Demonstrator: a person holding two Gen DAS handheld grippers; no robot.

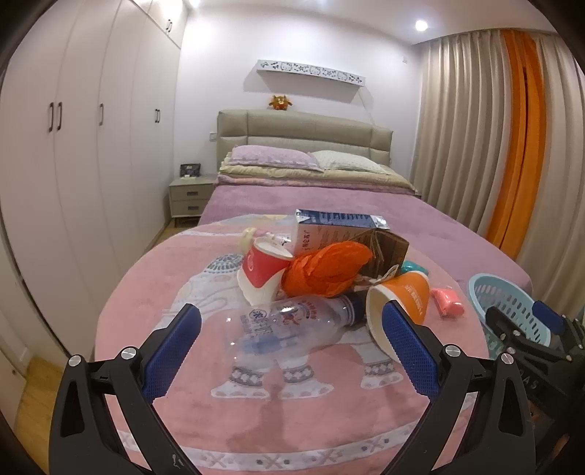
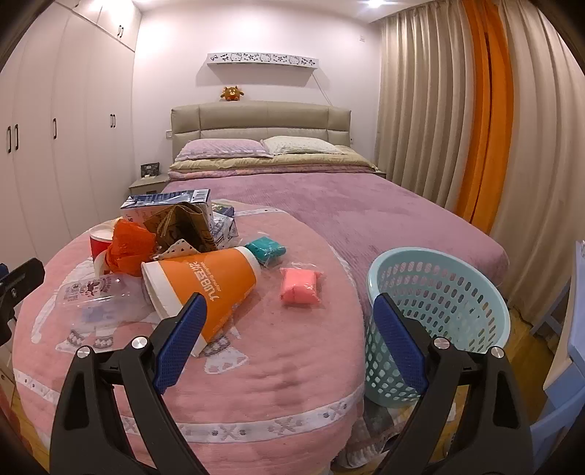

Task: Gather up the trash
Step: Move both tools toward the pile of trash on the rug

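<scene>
Ceiling spotlights (image 1: 421, 25) glowing warm, room showing evenly bright; fisheye bending curtains (image 2: 438, 109) at edges, dark vignette creeping into corners.

Much of the trash pile is covered or cropped

We see only part of the milk carton (image 1: 329, 228), its lower end behind the orange bag (image 1: 321, 270); in the left wrist view the teal packet (image 1: 413, 266) peeks out behind the orange cup (image 1: 406, 296), and the small bottle (image 1: 256, 235) is mostly behind the red cup (image 1: 261, 270). The clear bottle (image 2: 91, 296) has its neck hidden under the pile. We cannot read the print on any label. The basket (image 2: 442, 277) has its base hidden by the blanket (image 2: 256, 365) edge, and the left view crops it behind the right gripper (image 1: 519, 321), whose fingers we cannot make out there.
</scene>
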